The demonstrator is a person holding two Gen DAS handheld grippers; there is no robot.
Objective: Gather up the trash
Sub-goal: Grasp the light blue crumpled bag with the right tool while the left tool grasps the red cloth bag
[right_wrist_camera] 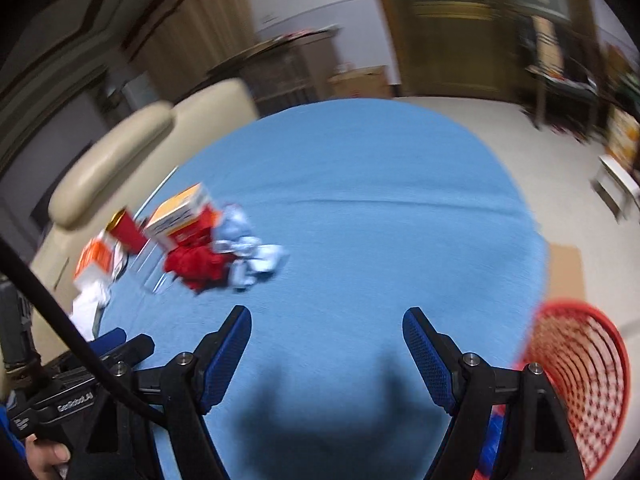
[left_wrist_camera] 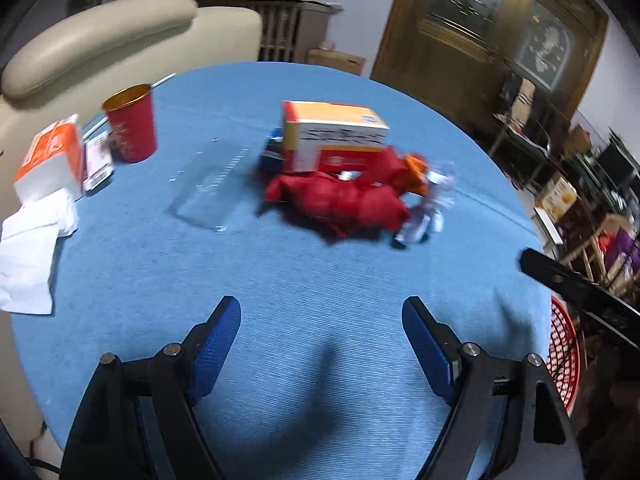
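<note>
Both claws, left claw (left_wrist_camera: 321, 320) & right claw (right_wrist_camera: 327, 330), spread wide, empty, above blue cloth-covered surface (left_wrist_camera: 280, 280); crumpled red wrapper (left_wrist_camera: 344, 204) beside orange-white cardboard box (left_wrist_camera: 334, 136); red mesh basket (right_wrist_camera: 580, 384) off edge.

Beige sofa (left_wrist_camera: 100, 44); dark wooden cabinet (left_wrist_camera: 492, 28) (glass-fronted); pale walls

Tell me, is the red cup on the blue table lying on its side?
No, the red cup stands upright on the blue table, its open gold rim facing up.
</note>
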